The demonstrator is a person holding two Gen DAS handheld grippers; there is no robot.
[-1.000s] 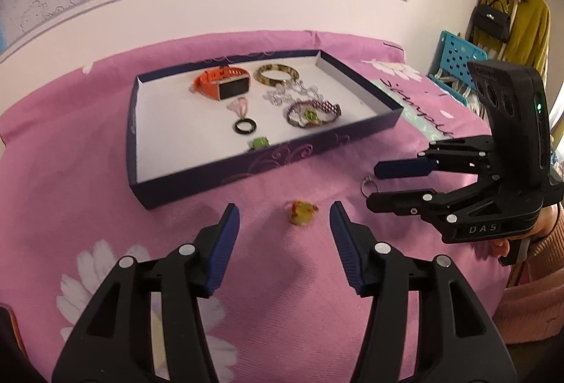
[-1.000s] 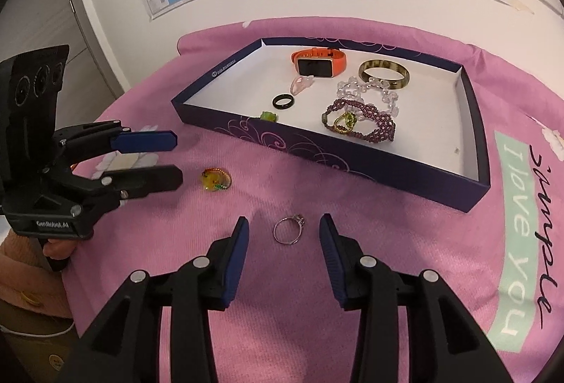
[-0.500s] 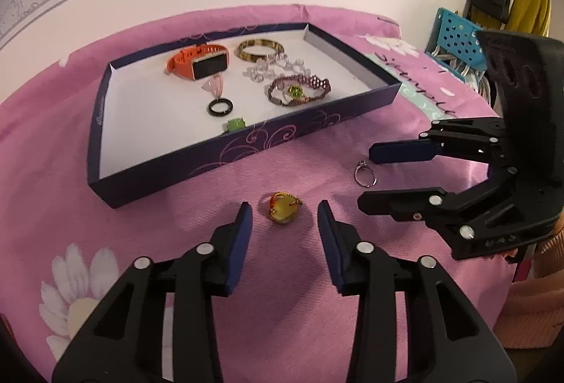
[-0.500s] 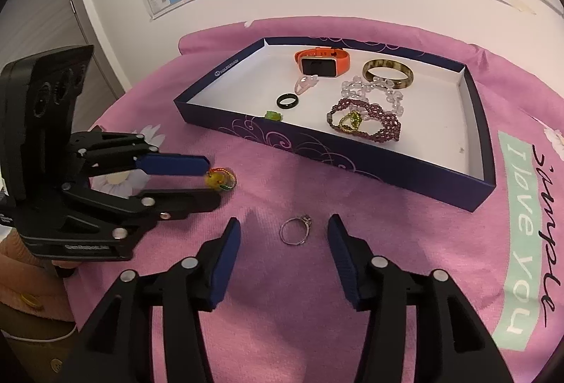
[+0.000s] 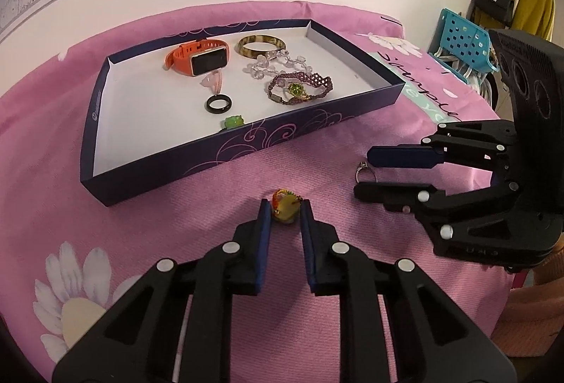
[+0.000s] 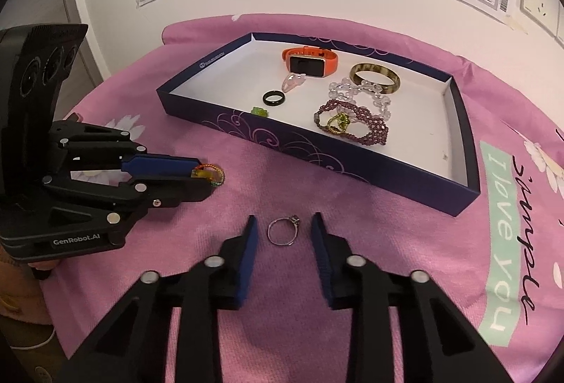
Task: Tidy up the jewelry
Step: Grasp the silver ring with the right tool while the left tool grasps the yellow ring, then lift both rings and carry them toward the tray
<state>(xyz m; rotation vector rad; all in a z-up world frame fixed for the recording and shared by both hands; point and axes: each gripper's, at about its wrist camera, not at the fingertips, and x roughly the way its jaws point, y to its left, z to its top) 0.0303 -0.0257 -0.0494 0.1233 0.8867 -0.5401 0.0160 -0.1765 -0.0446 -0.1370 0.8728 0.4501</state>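
- Yellow-orange ring (image 5: 285, 208) sits between left gripper (image 5: 284, 211) pads, jaws closing onto it.
- Silver ring (image 6: 283, 231), thin with small stone, lies between right gripper (image 6: 283, 231) fingers, closing, untouched.

On a cloth-covered table (image 5: 176, 242), a beaded ring (image 5: 286, 206) sits between the closing jaws of the left gripper (image 5: 285, 212), touching both pads. A stone-set ring (image 6: 283, 231) lies between the closing jaws of the right gripper (image 6: 283, 228), clear of both. Beyond both sets of jaws stands a tray (image 5: 246, 150) holding a watch (image 5: 197, 56), bracelets and small rings.
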